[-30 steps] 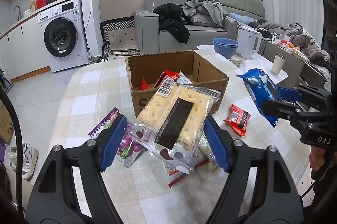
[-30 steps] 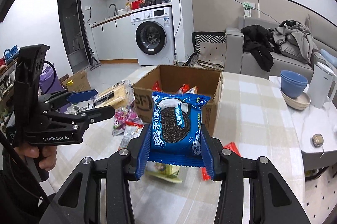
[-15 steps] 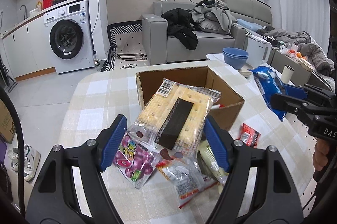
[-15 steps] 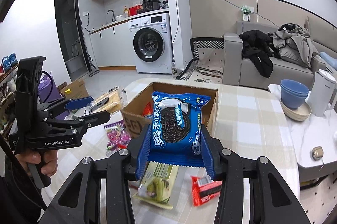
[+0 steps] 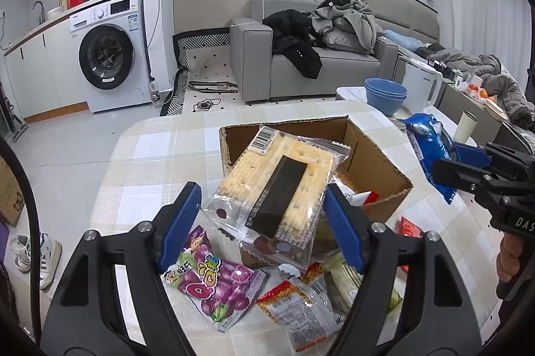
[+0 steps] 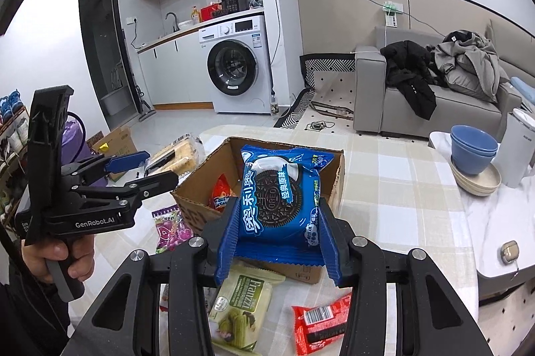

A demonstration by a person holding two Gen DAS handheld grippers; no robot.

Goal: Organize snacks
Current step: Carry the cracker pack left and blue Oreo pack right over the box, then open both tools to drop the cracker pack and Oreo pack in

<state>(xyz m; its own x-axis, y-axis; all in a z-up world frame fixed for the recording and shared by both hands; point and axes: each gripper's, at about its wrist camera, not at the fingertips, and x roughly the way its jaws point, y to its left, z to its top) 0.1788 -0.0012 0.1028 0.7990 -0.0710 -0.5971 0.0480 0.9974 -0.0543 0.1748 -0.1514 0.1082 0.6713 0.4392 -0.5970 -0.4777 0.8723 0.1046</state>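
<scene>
Left gripper [image 5: 260, 218]: fingers set wide, clamped on clear cracker pack [image 5: 277, 188], held tilted over near edge of cardboard box [image 5: 378, 168]

Right gripper [image 6: 277, 235]: fingers narrow, gripping blue Oreo pack [image 6: 281, 192] by lower half, poised over same box from opposite side

Box: open-topped, standing on checked desk [image 5: 147, 162]; red wrapper [image 6: 220, 195] visible inside

Loose on desk: purple grape-candy bag [image 5: 214, 285], green wafer pack [image 6: 240, 302], red bar with barcode [image 6: 317, 326], further wrappers beside left fingers

Risks, judged: both packs aimed at one opening, so possible collision of grippers above box; cracker pack wide and slanted, likely to catch on box rim and slide onto desk if released early; brittle crackers liable to crack under hard squeeze; Oreo film slippery, held low, liable to tip forward

Legible writing: "OREO" with Chinese characters on blue pack; "Franzzi" on green pack; "GenRobot.AI" on left gripper body; "DAS" on right gripper body; large "Q" on purple bag
</scene>
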